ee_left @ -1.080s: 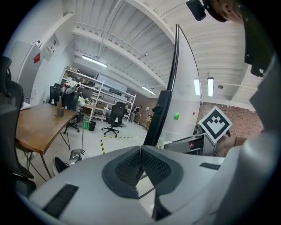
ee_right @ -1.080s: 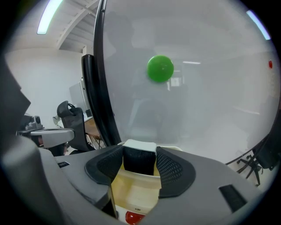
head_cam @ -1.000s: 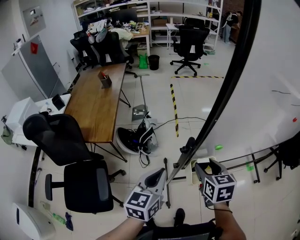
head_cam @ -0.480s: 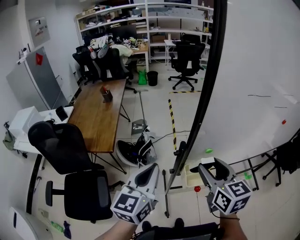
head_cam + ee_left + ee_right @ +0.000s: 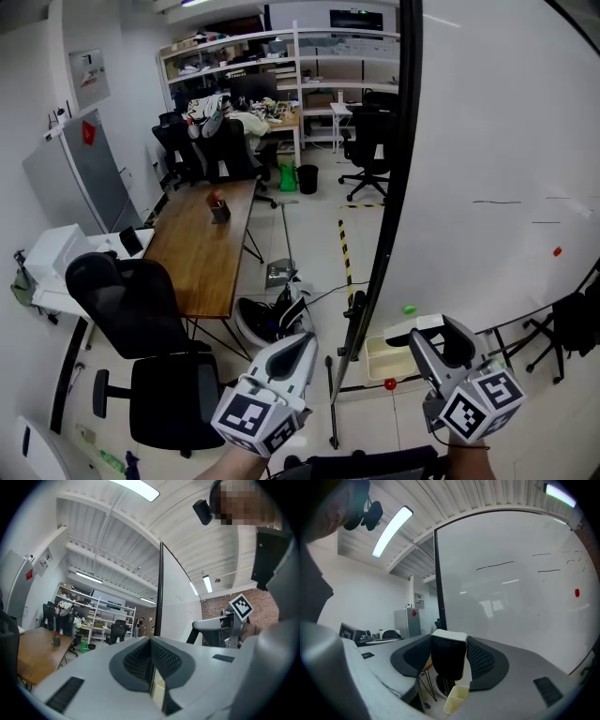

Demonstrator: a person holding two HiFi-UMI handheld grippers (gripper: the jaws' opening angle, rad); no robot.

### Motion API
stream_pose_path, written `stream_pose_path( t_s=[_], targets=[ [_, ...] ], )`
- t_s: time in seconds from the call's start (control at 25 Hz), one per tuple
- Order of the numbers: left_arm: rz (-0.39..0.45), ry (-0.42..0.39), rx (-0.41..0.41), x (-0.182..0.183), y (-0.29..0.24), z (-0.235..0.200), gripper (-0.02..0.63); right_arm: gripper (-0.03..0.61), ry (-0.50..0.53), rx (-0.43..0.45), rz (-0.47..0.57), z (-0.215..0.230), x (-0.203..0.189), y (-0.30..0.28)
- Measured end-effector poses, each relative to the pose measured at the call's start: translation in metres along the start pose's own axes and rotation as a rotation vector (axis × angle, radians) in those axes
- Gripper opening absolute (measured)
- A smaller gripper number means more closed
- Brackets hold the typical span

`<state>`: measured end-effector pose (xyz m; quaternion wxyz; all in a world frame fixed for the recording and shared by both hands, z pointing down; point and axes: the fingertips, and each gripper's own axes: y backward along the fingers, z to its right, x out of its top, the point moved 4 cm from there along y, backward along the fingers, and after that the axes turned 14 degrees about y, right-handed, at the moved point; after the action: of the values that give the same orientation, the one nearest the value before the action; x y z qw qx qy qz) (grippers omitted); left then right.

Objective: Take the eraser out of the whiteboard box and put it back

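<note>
At lower left, the grey left gripper (image 5: pixel 300 347) hung with jaws pressed together. Right of it, the right gripper (image 5: pixel 433 336) pinched the black-felt, white-backed eraser (image 5: pixel 448 658) above the cream plastic whiteboard box (image 5: pixel 386 358). A misaimed release could drop the eraser outside the box.

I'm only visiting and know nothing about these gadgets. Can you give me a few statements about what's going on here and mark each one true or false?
1. The right gripper grips the eraser between its jaws. True.
2. The eraser lies inside the whiteboard box. False: it is out of the box, held in the right gripper's jaws.
3. The left gripper holds a marker pen. False: its jaws are together with nothing between them.
4. In the head view, a wooden table stands to the left of the whiteboard. True.
</note>
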<state>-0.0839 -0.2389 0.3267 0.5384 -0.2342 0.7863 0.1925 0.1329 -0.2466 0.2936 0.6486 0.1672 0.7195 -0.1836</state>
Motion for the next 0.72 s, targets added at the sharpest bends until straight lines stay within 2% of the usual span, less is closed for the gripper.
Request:
stream_pose_path(
  t_s=[0.36, 0.72],
  targets=[
    [-0.013, 0.002, 0.002, 0.001, 0.013, 0.006, 0.020, 0.262, 0.000, 0.009, 0.005, -0.009, 0.004, 0.008],
    [-0.001, -0.029, -0.006, 0.005, 0.012, 0.015, 0.020, 0.262, 0.004, 0.011, 0.008, -0.008, 0.006, 0.013]
  ],
)
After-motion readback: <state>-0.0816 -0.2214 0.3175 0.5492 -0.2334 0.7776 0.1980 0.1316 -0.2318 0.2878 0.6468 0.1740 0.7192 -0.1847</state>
